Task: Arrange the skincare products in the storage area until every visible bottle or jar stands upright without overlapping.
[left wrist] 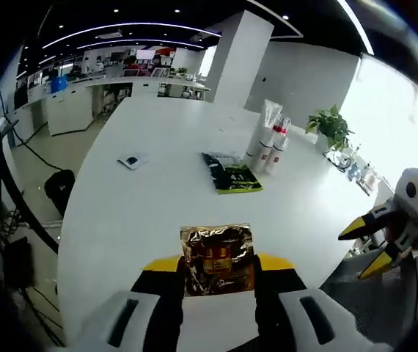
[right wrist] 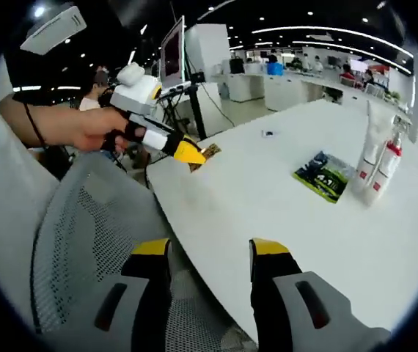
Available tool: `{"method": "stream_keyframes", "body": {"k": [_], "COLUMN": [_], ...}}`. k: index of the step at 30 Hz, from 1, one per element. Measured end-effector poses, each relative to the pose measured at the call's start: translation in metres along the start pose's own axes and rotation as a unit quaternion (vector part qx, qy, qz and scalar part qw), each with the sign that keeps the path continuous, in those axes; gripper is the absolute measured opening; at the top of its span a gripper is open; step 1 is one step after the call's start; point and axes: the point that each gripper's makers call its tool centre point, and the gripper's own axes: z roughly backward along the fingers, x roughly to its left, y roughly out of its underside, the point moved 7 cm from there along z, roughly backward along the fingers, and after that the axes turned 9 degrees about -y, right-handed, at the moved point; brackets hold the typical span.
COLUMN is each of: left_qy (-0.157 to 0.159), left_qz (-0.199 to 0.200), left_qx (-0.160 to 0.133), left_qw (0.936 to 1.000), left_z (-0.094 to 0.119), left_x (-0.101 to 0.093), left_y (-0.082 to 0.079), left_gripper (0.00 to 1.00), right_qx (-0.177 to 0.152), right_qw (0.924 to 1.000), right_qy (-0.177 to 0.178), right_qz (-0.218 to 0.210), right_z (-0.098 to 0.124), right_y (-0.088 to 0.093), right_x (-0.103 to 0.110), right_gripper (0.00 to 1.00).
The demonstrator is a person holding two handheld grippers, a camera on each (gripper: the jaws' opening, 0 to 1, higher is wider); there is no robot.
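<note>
Left gripper [left wrist: 220,273] grips a crinkled gold sachet [left wrist: 218,258] over the near table [left wrist: 143,213] edge; its print is unreadable. Right gripper [right wrist: 210,253] is open, empty. White tubes [left wrist: 269,143] stand upright beside a green packet [left wrist: 232,176]

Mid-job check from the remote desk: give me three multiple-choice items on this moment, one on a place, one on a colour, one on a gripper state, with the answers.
1. Where does the green and black packet lie?
A. On the white table, beside the group of bottles
B. On the mesh chair
C. Between the right gripper's jaws

2. What colour are the jaw tips of the left gripper?
A. Red
B. Yellow
C. Blue

3. What is the left gripper doing?
A. Open over bare table
B. Shut on the gold foil packet
C. Shut on a bottle

Answers:
1 A: it lies flat near the upright white bottles.
2 B: yellow shows either side of the foil.
3 B: the foil sits between its jaws; the right gripper is open.
</note>
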Motion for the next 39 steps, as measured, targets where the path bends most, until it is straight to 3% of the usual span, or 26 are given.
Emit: {"method": "stream_keyframes", "body": {"k": [3,5,6,8,9,11,13,14,15,16,18,21,24,27,29,31,32,34,36,39], "left_qy": [0.018,0.031,0.037,0.046,0.045,0.050,0.061,0.075,0.078,0.072,0.080,0.085,0.084,0.079,0.081,0.076,0.068,0.074,0.088,0.113], "left_qz": [-0.031,-0.052,-0.063,-0.088,-0.088,-0.108,-0.103,-0.103,-0.107,-0.116,-0.123,-0.154,-0.178,-0.191,-0.196,-0.213,-0.216,-0.197,-0.187,-0.129], "left_qx": [-0.014,-0.018,-0.015,-0.015,-0.013,-0.014,-0.025,-0.028,-0.028,-0.034,-0.032,-0.022,-0.017,-0.019,-0.015,-0.019,-0.022,-0.016,-0.021,-0.018], "left_qw": [0.9992,0.9980,0.9972,0.9949,0.9950,0.9927,0.9925,0.9914,0.9908,0.9900,0.9886,0.9841,0.9803,0.9783,0.9771,0.9739,0.9737,0.9774,0.9783,0.9851], "left_z": [0.010,0.016,0.020,0.024,0.026,0.029,0.034,0.035,0.037,0.039,0.041,0.045,0.047,0.046,0.046,0.046,0.046,0.046,0.048,0.053], "left_x": [-0.022,-0.036,-0.045,-0.054,-0.059,-0.067,-0.077,-0.082,-0.085,-0.087,-0.091,-0.095,-0.100,-0.104,-0.109,-0.113,-0.111,-0.111,-0.111,-0.109], "left_y": [0.001,0.007,0.011,0.018,0.021,0.022,0.020,0.019,0.020,0.019,0.020,0.022,0.024,0.025,0.026,0.029,0.029,0.034,0.035,0.037], "left_gripper": [0.38,0.38,0.38,0.38,0.38,0.38,0.38,0.38,0.38,0.38,0.38,0.39,0.39,0.39,0.39,0.40,0.40,0.41,0.42,0.42], "right_qx": [-0.041,-0.096,-0.132,-0.168,-0.173,-0.153,-0.119,-0.119,-0.122,-0.124,-0.127,-0.136,-0.130,-0.111,-0.109,-0.116,-0.107,-0.090,-0.088,-0.091], "right_qw": [0.9955,0.9787,0.9609,0.9383,0.9326,0.9302,0.9338,0.9327,0.9284,0.9165,0.9139,0.8995,0.8951,0.8976,0.8956,0.8883,0.8903,0.8867,0.9010,0.8966], "right_qy": [-0.044,-0.091,-0.107,-0.125,-0.120,-0.115,-0.110,-0.116,-0.124,-0.146,-0.153,-0.178,-0.185,-0.198,-0.213,-0.239,-0.232,-0.249,-0.242,-0.264], "right_qz": [-0.073,-0.157,-0.219,-0.276,-0.293,-0.313,-0.319,-0.320,-0.328,-0.351,-0.354,-0.375,-0.384,-0.378,-0.375,-0.375,-0.377,-0.379,-0.349,-0.344], "right_z": [0.000,0.000,0.001,0.000,-0.002,-0.005,-0.008,-0.009,-0.010,-0.011,-0.010,-0.009,-0.017,-0.024,-0.023,-0.024,-0.026,-0.024,-0.021,-0.012], "right_y": [-0.008,-0.017,-0.022,-0.025,-0.023,-0.013,-0.005,-0.005,-0.006,-0.008,-0.007,-0.009,-0.004,0.001,0.000,-0.001,0.002,0.003,0.003,-0.001], "right_x": [0.004,0.008,0.009,0.008,0.007,0.005,0.004,0.004,0.005,0.008,0.008,0.008,0.003,0.005,0.008,0.009,0.005,0.007,0.004,0.002], "right_gripper": [0.40,0.41,0.41,0.44,0.45,0.48,0.48,0.47,0.47,0.47,0.43,0.33,0.28,0.23,0.14,0.01,0.01,0.01,0.00,0.00]}}
